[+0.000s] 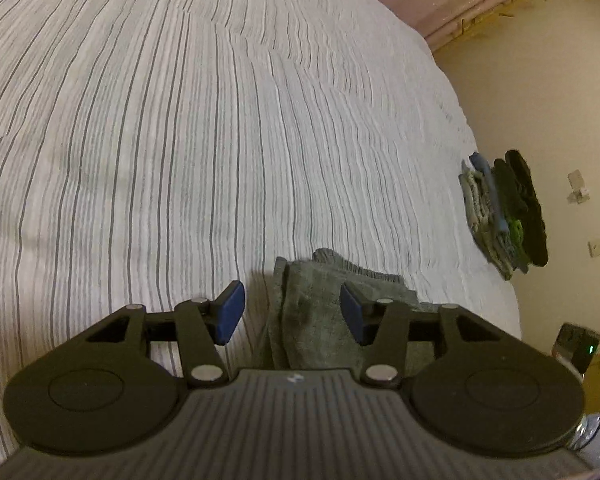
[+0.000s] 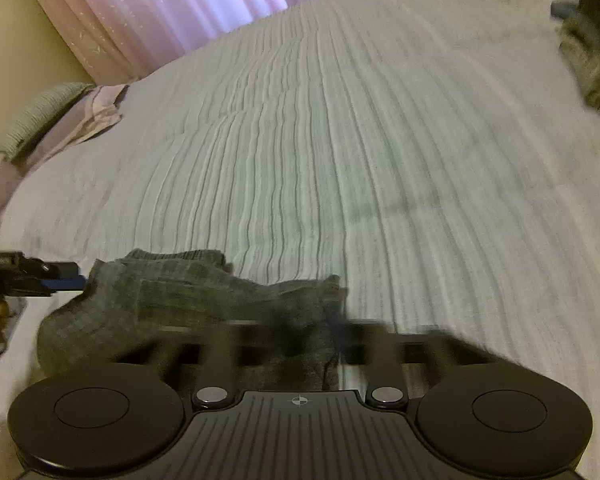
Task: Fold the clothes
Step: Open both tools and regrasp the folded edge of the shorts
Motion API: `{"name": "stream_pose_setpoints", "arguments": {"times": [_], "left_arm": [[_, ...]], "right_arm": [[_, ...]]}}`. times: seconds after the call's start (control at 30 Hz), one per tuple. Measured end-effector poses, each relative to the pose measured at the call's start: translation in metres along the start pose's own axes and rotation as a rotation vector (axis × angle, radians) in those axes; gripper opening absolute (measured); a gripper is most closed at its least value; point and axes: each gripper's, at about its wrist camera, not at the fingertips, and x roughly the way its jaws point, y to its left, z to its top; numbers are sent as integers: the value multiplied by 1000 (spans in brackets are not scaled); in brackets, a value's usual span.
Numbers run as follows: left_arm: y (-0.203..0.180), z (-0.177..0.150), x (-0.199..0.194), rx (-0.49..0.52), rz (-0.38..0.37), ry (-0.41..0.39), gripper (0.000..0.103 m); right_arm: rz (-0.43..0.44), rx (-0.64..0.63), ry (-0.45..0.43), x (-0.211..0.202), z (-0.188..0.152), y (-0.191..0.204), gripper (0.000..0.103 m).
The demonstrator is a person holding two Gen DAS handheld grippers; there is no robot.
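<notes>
The left gripper (image 1: 290,312) tilts downward, its blue-padded jaws spread wide and pressing on nothing. The right gripper (image 2: 300,344) also tilts downward; its jaws are smeared by motion blur but sit drawn together near the middle, shut. No hand or sleeve shows.

- My right gripper (image 2: 332,336) is smeared by motion in the right wrist view; its fingers (image 2: 340,332) melt into a dark streak over the grey garment (image 2: 188,300), so a grip cannot be read there
- My body hides the near part of that garment in both views
- My left gripper (image 2: 40,278) is cut off by the left edge there
- The folded clothes stack (image 2: 592,52) is blurred and cropped at the right edge
- A clear bottle (image 1: 596,440) is clipped at the left wrist view's corner
</notes>
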Motion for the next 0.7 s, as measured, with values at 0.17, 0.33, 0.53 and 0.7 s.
{"name": "stream_pose_setpoints", "arguments": {"times": [0.17,0.33,0.53,0.7], "left_arm": [[-13,2,12,134,23,26,1],[-12,-2,7,165,22,0,1],[-11,-1,9,147,28,-8,18],[-13,0,13,156,16,-5,18]], "right_arm": [[19,19,-79,-16,-1,1,4],[-10,51,-32,-19,-5,0,24],[-52,17,-73,-22,-9,8,48],[-47,-65,-61,-14,-4,16,25]]}}
